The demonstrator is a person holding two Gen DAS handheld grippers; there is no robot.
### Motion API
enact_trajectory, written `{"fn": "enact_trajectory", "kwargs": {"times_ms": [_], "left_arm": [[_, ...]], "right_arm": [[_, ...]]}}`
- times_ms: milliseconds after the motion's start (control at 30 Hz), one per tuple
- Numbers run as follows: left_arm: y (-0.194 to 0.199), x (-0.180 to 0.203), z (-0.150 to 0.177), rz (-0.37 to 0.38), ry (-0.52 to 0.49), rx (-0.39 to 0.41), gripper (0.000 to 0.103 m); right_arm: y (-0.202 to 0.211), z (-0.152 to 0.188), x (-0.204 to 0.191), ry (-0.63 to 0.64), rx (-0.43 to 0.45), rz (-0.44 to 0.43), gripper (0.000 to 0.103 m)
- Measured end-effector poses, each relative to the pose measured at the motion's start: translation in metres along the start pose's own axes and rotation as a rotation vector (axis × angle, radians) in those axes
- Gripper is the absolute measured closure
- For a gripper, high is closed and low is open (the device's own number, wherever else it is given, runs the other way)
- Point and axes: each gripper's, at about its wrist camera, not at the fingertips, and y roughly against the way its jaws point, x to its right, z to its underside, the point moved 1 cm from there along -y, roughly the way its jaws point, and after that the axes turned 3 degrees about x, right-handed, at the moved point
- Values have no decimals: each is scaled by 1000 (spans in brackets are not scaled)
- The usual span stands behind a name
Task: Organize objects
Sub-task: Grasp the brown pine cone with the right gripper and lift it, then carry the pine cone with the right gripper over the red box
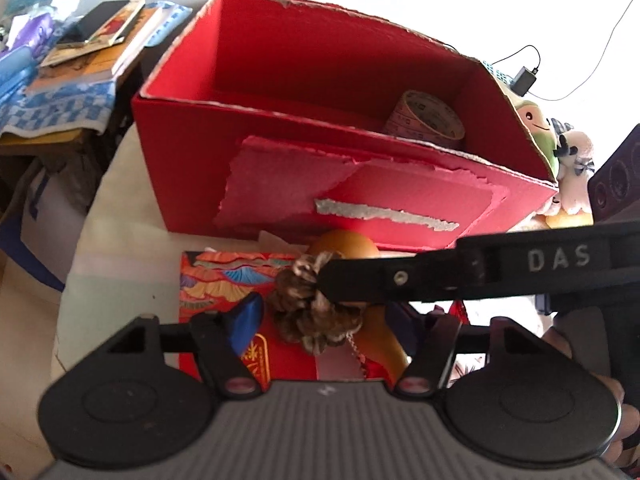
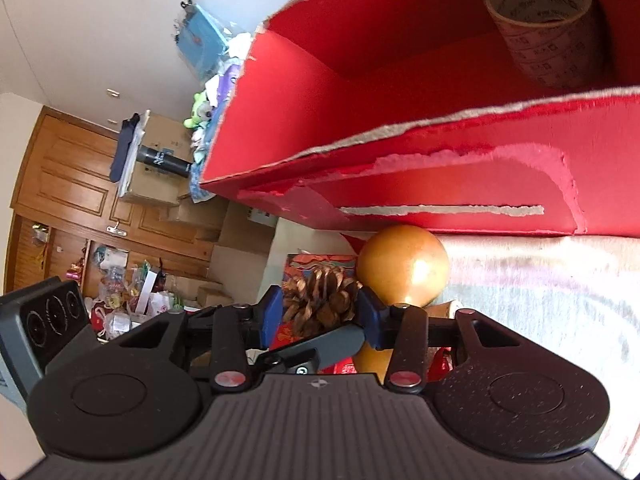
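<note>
Behind the red box (image 2: 440,60), wooden cabinets (image 2: 72,176) and piled clutter.

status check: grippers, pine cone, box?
Right gripper shut on pine cone. Left gripper open, empty. Red box open ahead, tape roll inside; gourd beside cone.

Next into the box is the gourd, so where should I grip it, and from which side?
Judging by its shape, take the wooden gourd at the narrow waist below its round upper bulb, which looks too smooth to pinch. Come from the side away from the pine cone, which the right gripper brackets, close beside the gourd.
</note>
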Motion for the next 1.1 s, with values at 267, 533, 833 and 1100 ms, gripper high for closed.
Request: {"fn": "enact_trajectory", "kwargs": {"times_ms": [267,533,833,1100], "left_arm": [[-3,-1,-2,3,-24,-14,46],[21,7,-10,8,-60,31,47],[55,42,-43,97,-173,171,47],[30,69,-84,205,-221,219,47]], "right_arm": [[2,0,-1,1,-4,29,62],[15,-3,-21,20,26,17,65],[68,-17,-49,90,187,55,65],[93,-51,-56,214,275,241,65]]}}
